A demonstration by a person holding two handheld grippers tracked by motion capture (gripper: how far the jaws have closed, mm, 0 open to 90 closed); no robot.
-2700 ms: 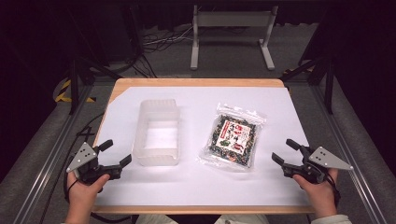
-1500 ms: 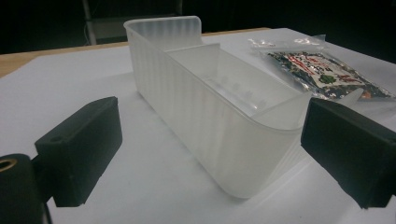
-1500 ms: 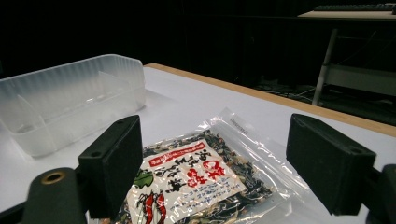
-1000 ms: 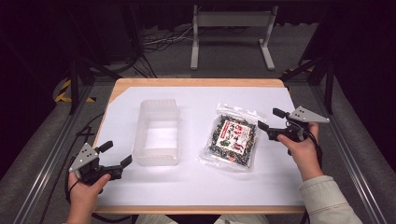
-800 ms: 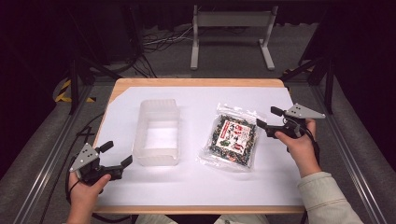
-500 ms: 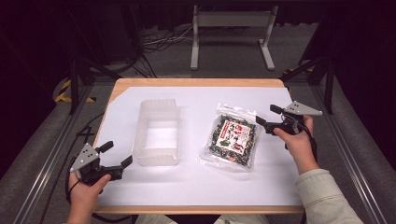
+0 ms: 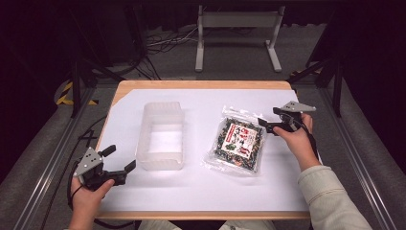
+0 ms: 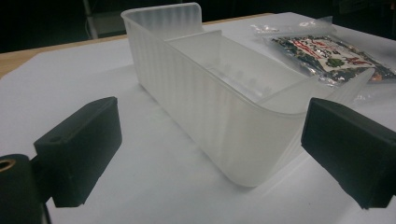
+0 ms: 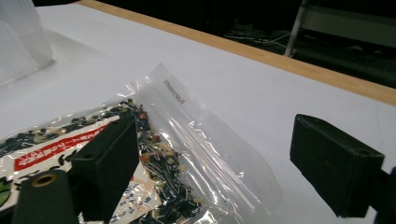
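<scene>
A clear bag of dark dried food with a red-and-white label lies flat on the white sheet, right of centre. My right gripper is open at the bag's far right corner. In the right gripper view the bag's clear top strip lies between the jaws, and the left jaw sits over the bag's contents. A translucent plastic bin stands empty left of centre. My left gripper rests open near the front left, just short of the bin, with nothing between its jaws.
A white sheet covers the wooden table. Metal rails run along both sides, and a white stand and cables lie on the floor beyond the far edge. The bag lies past the bin in the left gripper view.
My right gripper has moved from the front right of the table forward and left to the bag's far right corner. The left gripper, bin and bag have stayed put.
</scene>
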